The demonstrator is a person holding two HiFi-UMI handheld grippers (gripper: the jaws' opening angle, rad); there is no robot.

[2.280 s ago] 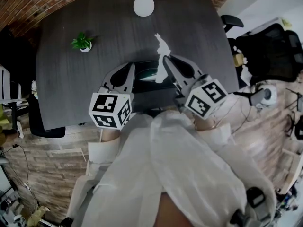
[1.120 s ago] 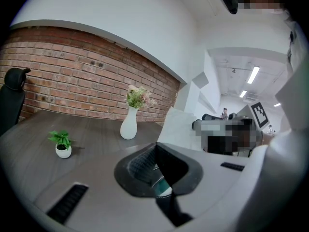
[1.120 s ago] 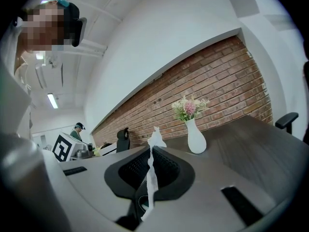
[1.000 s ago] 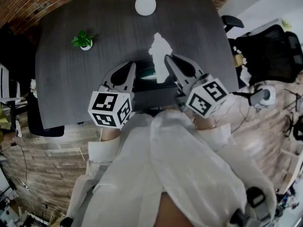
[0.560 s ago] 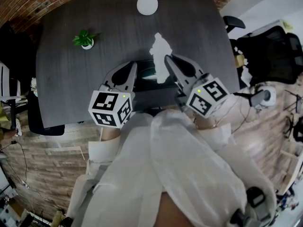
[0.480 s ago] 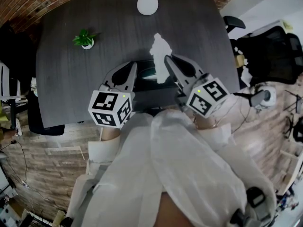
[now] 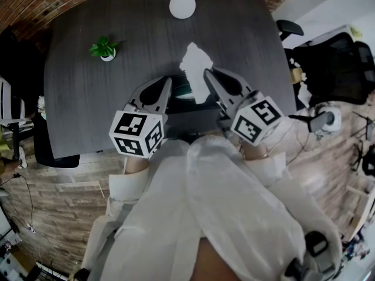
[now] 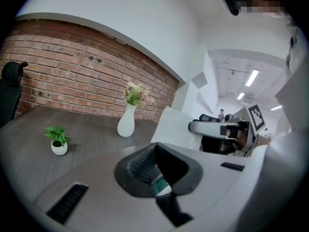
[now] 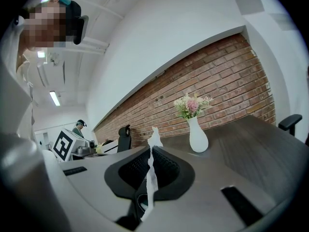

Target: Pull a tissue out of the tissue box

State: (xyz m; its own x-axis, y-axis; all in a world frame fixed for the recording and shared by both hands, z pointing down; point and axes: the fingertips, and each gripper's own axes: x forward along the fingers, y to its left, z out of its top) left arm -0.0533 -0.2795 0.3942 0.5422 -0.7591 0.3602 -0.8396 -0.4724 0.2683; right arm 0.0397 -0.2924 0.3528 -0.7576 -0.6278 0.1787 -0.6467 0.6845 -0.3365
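- The place reads as an office or shared workroom.
- A wide dark wood-grain table (image 7: 88, 98) spreads ahead of the left gripper (image 7: 166, 85) and the right gripper (image 7: 206, 74). It carries only décor: a white vase of flowers (image 7: 182, 4) far ahead at its back edge, and a small potted plant (image 7: 103, 51) ahead and to the left of the left gripper.
- A red brick wall (image 8: 72, 76) runs behind the table, beyond both grippers, with plain white wall above it.
- A black office chair (image 7: 331, 63) stands off to the right of the right gripper.
- Ceiling strip lights (image 8: 251, 77) light a white room to the right of the left gripper.
- A pale plank floor (image 7: 58, 209) lies behind the grippers.
- Another person (image 9: 80, 127) stands far off to the left of the right gripper.
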